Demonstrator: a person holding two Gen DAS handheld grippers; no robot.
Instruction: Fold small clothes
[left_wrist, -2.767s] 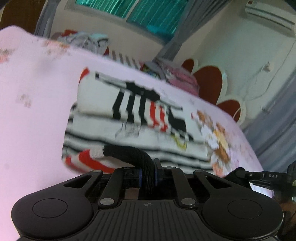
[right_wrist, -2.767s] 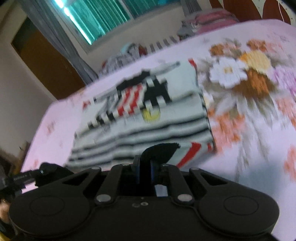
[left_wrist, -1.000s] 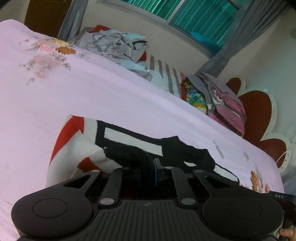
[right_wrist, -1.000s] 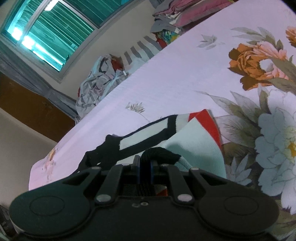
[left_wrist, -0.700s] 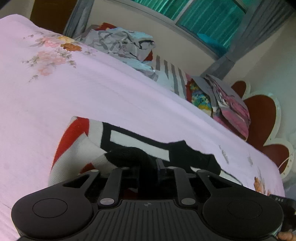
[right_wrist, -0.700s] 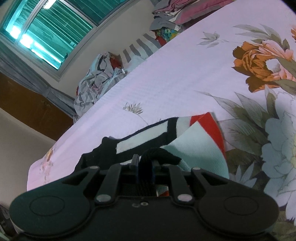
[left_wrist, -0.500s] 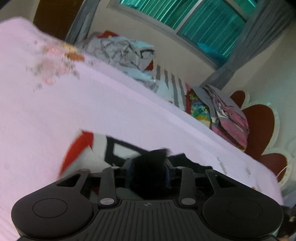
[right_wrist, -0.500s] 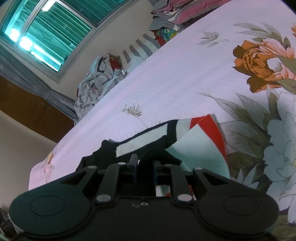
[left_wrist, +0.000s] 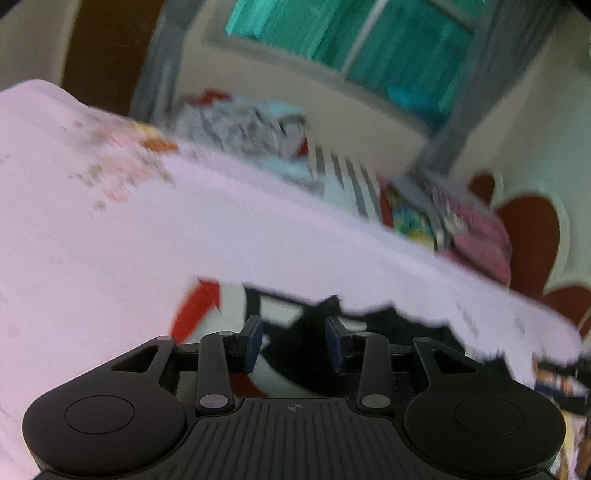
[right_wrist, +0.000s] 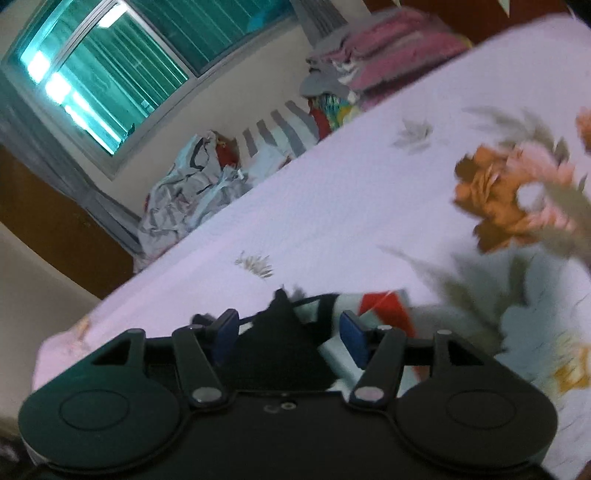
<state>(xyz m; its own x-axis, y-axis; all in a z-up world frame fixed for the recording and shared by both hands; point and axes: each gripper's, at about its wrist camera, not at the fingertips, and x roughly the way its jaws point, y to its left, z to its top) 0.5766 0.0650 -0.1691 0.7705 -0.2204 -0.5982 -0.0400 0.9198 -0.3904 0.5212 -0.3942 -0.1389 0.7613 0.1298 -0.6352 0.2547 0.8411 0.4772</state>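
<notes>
Left wrist view: left gripper (left_wrist: 293, 345) jaws apart, pads clear of the cloth. Folded garment (left_wrist: 229, 314) lies on the pink bedsheet (left_wrist: 110, 240) just ahead, long axis across the frame, red corner at left.

Right wrist view: right gripper (right_wrist: 288, 334) jaws opening, black fabric between them, unpinched. Garment's red corner (right_wrist: 384, 301) at right.

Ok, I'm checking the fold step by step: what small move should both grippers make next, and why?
Probably draw both back off the striped garment. The left gripper stands open and the right gripper is opening, pads clear of the cloth lying folded on the pink bedsheet.
</notes>
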